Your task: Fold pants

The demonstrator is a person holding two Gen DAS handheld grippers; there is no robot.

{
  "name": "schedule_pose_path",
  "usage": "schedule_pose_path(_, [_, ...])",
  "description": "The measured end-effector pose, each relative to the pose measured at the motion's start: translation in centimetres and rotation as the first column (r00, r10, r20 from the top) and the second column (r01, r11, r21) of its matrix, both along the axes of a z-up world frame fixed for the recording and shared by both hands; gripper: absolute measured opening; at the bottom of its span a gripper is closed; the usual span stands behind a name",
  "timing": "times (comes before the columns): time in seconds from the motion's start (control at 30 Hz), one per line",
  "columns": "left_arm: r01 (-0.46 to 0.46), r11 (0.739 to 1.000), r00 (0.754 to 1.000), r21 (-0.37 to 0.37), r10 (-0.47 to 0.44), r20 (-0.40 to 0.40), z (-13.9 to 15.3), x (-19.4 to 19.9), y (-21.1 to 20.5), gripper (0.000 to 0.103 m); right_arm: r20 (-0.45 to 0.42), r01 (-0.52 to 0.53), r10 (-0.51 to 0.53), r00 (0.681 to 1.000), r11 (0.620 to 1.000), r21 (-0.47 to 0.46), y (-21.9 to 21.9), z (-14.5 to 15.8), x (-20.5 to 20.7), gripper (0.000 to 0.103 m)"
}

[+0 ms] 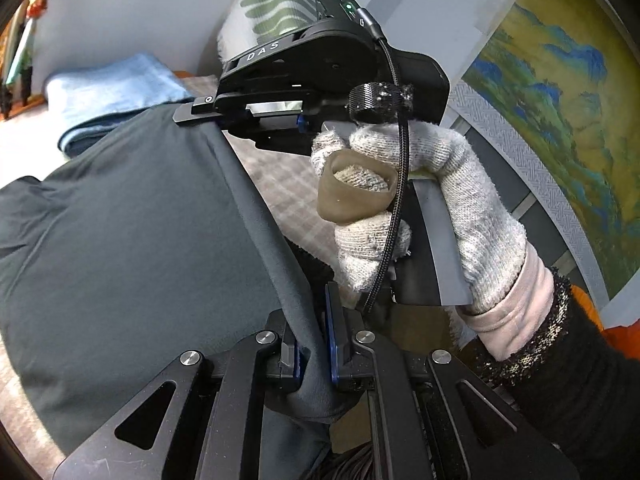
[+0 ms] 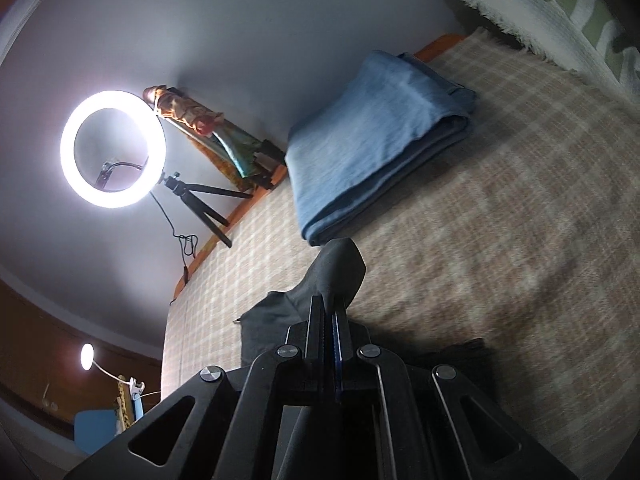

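Observation:
Dark grey pants hang stretched between both grippers above the checked blanket. My left gripper is shut on a folded edge of the pants. In the left wrist view the right gripper sits ahead, held by a gloved hand, clamping the far end of the same edge. In the right wrist view my right gripper is shut on a peak of the dark pants, which droop down to the left.
A folded light-blue garment lies on the checked blanket beyond the pants. A green-patterned pillow is at the back. A ring light on a tripod and a figurine stand by the wall. A landscape painting is at right.

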State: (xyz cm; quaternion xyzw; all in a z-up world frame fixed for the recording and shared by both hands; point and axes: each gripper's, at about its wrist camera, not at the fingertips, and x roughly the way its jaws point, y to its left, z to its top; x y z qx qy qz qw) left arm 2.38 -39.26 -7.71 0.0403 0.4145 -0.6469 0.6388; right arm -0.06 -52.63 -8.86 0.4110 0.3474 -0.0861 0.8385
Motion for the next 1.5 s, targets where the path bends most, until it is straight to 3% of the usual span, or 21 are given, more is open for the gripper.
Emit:
schedule_pose_path(0.33, [0.033,0.999,0.999,0.038,-0.034,0.016,-0.2,-1.9,-2.5,0.008,-0.031,0.02,-0.021,0.999,1.0,-0.02,-1.9,-0.8,-2.0,0.003])
schedule_pose_path(0.43, [0.06,0.997,0.998,0.046,-0.061,0.026,-0.1,-2.6,-3.5,0.016,-0.036,0.031,-0.033,0.999,0.998,-0.051,-2.2,-0.3,-2.8,0.01])
schedule_pose_path(0.5, [0.074,0.996,0.997,0.049,-0.075,0.024,0.0,-3.1,-4.2,0.017,-0.037,0.041,-0.045,0.998,0.996,-0.083,-2.3,0.2,-3.4,0.027])
schedule_pose_path(0.73, [0.09,0.995,0.995,0.049,-0.092,0.031,0.7,-3.8,-3.7,0.02,-0.036,0.056,-0.061,0.997,0.989,-0.138,-2.5,1.4,-5.1,0.039])
schedule_pose_path(0.8, [0.081,0.996,0.996,0.041,-0.083,0.042,1.4,-3.3,-2.5,0.02,-0.031,0.03,-0.035,0.999,0.986,-0.166,-1.9,1.8,-5.4,0.046])
schedule_pose_path(0.87, [0.056,0.998,0.997,0.039,-0.058,0.055,1.9,-2.5,-0.9,0.023,-0.033,-0.005,-0.002,0.999,0.981,-0.195,-1.1,2.1,-5.3,0.054])
schedule_pose_path(0.97, [-0.017,0.999,0.999,0.043,0.015,0.052,2.5,-0.1,2.3,0.047,-0.051,-0.061,0.05,0.997,0.97,-0.237,0.1,1.9,-5.4,0.062])
schedule_pose_path(1.07, [-0.093,0.994,0.995,0.058,0.091,0.035,2.6,2.4,5.1,0.051,-0.073,-0.095,0.079,0.994,0.963,-0.251,0.9,1.3,-5.7,0.066])
schedule_pose_path(1.13, [-0.144,0.986,0.989,0.081,0.141,0.038,2.3,4.2,6.8,0.06,-0.082,-0.11,0.092,0.992,0.96,-0.258,1.3,1.0,-6.0,0.074])
schedule_pose_path(1.3, [-0.259,0.957,0.966,0.126,0.258,0.025,1.5,7.5,9.8,0.06,-0.091,-0.158,0.137,0.986,0.949,-0.274,2.6,0.4,-6.4,0.085])
schedule_pose_path(1.5, [-0.322,0.934,0.939,0.155,0.336,-0.071,-0.4,10.2,11.5,0.06,-0.131,-0.208,0.178,0.975,0.941,-0.267,3.1,-1.2,-6.1,0.097])
